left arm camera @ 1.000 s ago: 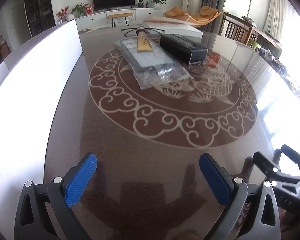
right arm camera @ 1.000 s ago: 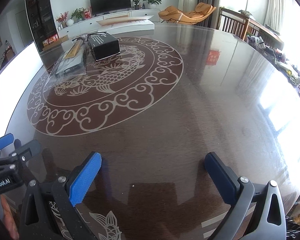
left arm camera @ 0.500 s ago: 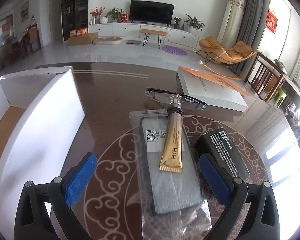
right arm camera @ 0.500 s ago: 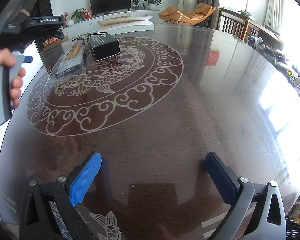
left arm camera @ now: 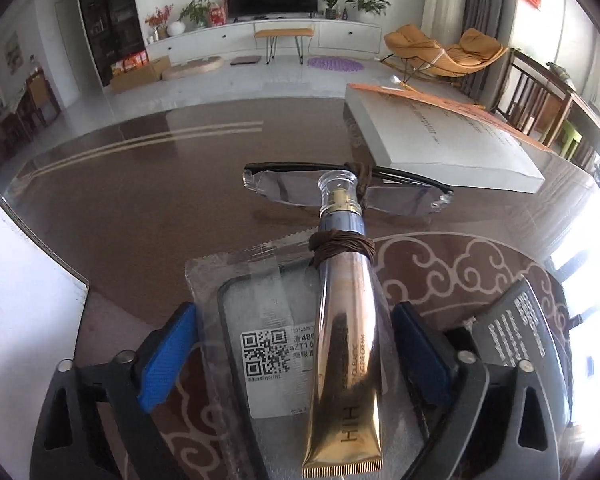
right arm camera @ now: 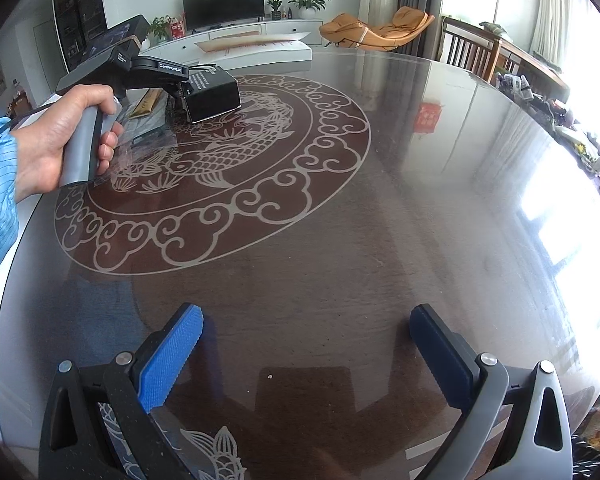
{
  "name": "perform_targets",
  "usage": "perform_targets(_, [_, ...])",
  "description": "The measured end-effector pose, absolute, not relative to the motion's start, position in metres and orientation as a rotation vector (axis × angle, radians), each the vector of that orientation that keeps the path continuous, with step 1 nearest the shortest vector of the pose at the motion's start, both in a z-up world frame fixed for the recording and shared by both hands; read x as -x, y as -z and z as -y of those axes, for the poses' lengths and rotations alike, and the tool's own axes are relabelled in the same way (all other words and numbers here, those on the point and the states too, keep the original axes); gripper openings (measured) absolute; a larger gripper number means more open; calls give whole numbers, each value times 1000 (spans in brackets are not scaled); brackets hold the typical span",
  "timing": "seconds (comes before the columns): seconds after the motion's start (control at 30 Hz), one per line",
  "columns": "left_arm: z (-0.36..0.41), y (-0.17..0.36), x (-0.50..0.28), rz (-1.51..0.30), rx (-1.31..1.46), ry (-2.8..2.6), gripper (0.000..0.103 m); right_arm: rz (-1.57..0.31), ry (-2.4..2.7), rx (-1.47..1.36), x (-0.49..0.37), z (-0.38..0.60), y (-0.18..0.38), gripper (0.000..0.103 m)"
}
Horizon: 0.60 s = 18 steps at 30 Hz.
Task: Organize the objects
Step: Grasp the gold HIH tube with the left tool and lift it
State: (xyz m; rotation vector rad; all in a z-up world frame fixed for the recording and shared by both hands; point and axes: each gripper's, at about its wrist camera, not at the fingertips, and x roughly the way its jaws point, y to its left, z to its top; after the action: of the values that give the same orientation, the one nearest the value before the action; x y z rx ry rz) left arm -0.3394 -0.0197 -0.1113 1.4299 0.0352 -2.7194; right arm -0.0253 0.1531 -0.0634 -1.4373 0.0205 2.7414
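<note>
A gold tube (left arm camera: 346,344) with a clear cap and a brown cord around its neck lies on a clear plastic packet (left arm camera: 260,344) with a QR label. My left gripper (left arm camera: 296,314) hangs over them. Its jaws are closing, with the tube and part of the packet between the blue pads; neither pad touches them. Black-rimmed glasses (left arm camera: 400,196) lie just beyond the tube's cap. A black box (left arm camera: 520,332) sits to the right. My right gripper (right arm camera: 306,320) stands open over the bare table, with nothing between its fingers.
A thick white book (left arm camera: 444,136) lies at the back right of the round brown table (right arm camera: 380,200). A white box wall (left arm camera: 20,300) stands at the left. In the right wrist view, a hand (right arm camera: 56,148) in a blue sleeve holds the left gripper beside the black box (right arm camera: 214,94).
The left gripper has travelled forward across the table to the packet and tube, and its pads now stand slightly closer together. The right gripper has not moved.
</note>
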Motion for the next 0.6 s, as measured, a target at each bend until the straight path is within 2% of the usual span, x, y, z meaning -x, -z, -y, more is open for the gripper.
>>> perform_targets(0.2, [-8,109,230,-5,-1443,2811,83,-19,-2743,1439,28,-153,64,103])
perform_targets(0.33, [-34,107,156,76,-1494,2881,87,-22,-2744,1443,28,-154,64,103])
perform_targets(0.5, [-24,93,151,-95,-1582,2913,87,-35,-2731,1432,26,-158,65,103])
perform_targets(0.6, [-30,93,162,-81,-1602,2894,87,-35,-2730,1430,26,-157,65,103])
